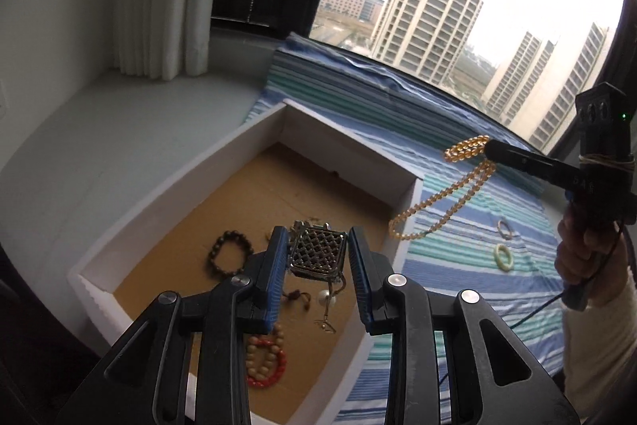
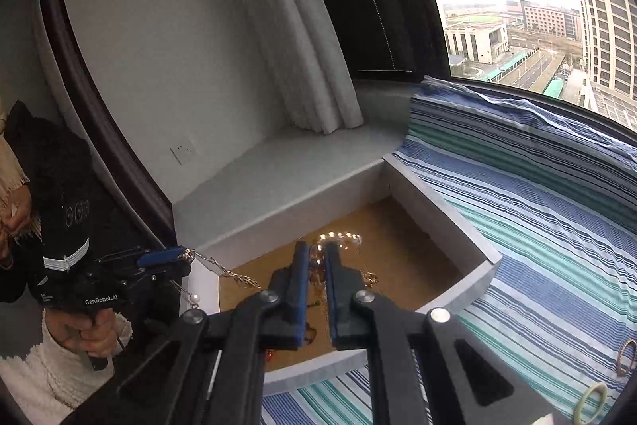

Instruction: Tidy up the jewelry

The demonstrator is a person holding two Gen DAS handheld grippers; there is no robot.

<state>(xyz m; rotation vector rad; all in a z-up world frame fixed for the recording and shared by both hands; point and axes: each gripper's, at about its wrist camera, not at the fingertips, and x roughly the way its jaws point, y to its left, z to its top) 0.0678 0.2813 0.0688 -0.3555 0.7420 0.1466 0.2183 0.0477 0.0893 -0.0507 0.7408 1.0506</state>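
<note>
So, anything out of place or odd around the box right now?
Two rings, a pale green one and a darker one, lie loose on the striped cloth, outside the white box. The amber bead strand hangs from the right gripper beside the box.

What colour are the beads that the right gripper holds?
Amber-yellow beads, hanging from the right gripper; the left wrist view shows them best.

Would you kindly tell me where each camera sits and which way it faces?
Left wrist: on the left gripper, looking down into the white tray; its jaws hold a metal lattice pendant; the right gripper, carrying an amber bead strand, and its hand show.
Right wrist: on the right gripper, facing tray and window; the left gripper and hand show.
Shared: tray, striped cloth.
</note>
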